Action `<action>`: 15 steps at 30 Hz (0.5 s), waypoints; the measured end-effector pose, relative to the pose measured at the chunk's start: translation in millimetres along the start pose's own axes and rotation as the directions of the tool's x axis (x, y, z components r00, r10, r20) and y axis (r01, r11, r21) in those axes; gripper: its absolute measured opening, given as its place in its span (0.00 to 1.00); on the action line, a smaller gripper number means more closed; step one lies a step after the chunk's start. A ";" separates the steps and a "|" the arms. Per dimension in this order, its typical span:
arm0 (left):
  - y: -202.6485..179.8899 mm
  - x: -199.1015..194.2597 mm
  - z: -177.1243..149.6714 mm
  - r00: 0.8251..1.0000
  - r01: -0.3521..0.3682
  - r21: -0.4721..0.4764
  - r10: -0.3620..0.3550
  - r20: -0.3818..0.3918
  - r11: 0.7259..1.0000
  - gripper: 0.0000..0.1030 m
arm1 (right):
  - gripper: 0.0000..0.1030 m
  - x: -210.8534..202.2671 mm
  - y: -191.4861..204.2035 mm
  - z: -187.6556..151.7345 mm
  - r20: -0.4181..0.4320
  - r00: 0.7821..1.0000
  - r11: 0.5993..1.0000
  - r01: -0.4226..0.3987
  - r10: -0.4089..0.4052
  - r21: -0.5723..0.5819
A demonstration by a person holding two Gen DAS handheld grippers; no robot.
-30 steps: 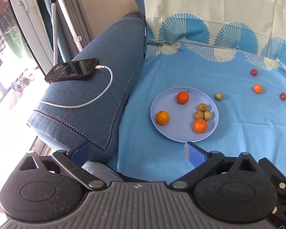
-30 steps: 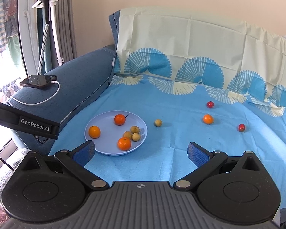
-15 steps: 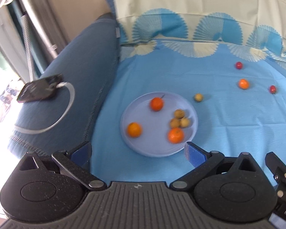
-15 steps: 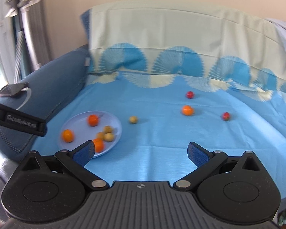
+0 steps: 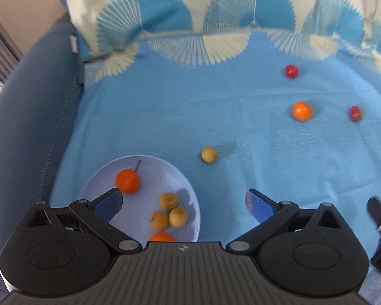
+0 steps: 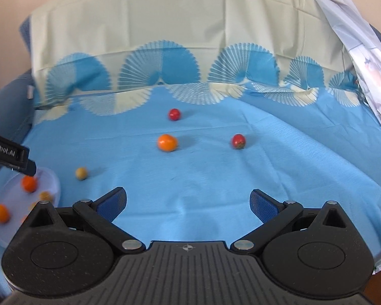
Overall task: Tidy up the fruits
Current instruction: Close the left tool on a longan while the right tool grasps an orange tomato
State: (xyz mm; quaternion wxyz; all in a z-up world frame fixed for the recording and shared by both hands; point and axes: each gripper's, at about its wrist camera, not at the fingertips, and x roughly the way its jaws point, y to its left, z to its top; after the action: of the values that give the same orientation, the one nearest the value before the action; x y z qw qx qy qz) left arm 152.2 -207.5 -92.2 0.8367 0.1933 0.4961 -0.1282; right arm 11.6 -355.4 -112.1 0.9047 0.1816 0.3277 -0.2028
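Note:
A pale blue plate (image 5: 165, 175) lies on the blue cloth and holds oranges (image 5: 127, 181) and three small brown fruits (image 5: 168, 201). Loose on the cloth lie one brown fruit (image 5: 209, 154), one orange (image 5: 302, 111) and two red fruits (image 5: 291, 71) (image 5: 355, 113). My left gripper (image 5: 184, 203) is open and empty, over the plate's right edge. My right gripper (image 6: 188, 200) is open and empty above bare cloth, short of the loose orange (image 6: 167, 142), the red fruits (image 6: 174, 114) (image 6: 238, 141) and the brown fruit (image 6: 81, 173). The plate (image 6: 52, 181) shows at the left.
A dark blue sofa arm (image 5: 25, 117) borders the cloth on the left. The patterned cloth rises up the backrest (image 6: 165, 50) behind. A pale printed sheet (image 6: 368, 58) hangs at the right. The left gripper's body (image 6: 10, 155) shows in the right wrist view.
Both grippers have moved forward and to the right over the cloth. The plate has slid to the lower left of both views and the loose fruits are nearer. Both stay open.

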 end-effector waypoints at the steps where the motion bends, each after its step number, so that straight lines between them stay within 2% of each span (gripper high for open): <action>1: -2.4 12.5 5.5 1.000 0.010 0.013 -0.010 -0.011 1.000 1.00 | 0.99 13.0 -2.2 3.8 0.001 1.000 1.000 -0.004 0.004 0.003; 7: -11.0 74.8 33.0 0.995 0.070 0.070 -0.066 -0.069 0.995 1.00 | 0.99 99.1 -1.1 22.6 -0.018 0.999 0.999 -0.028 0.028 -0.045; 11: -18.1 109.9 43.3 0.994 0.066 0.123 -0.054 -0.093 0.990 1.00 | 0.99 150.4 7.9 33.6 -0.034 0.998 0.995 -0.057 0.054 -0.077; 15: -16.9 135.2 46.6 0.990 0.084 0.116 -0.070 -0.124 0.990 1.00 | 0.99 194.6 19.9 42.2 -0.053 0.995 0.989 -0.087 0.081 -0.122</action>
State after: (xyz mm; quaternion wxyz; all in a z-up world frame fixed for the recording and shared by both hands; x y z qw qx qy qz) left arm 245.9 -246.7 -194.3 0.7868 0.2315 0.5436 -0.1784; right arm 180.0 -406.2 -207.5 0.9138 0.1435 0.3534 -0.1395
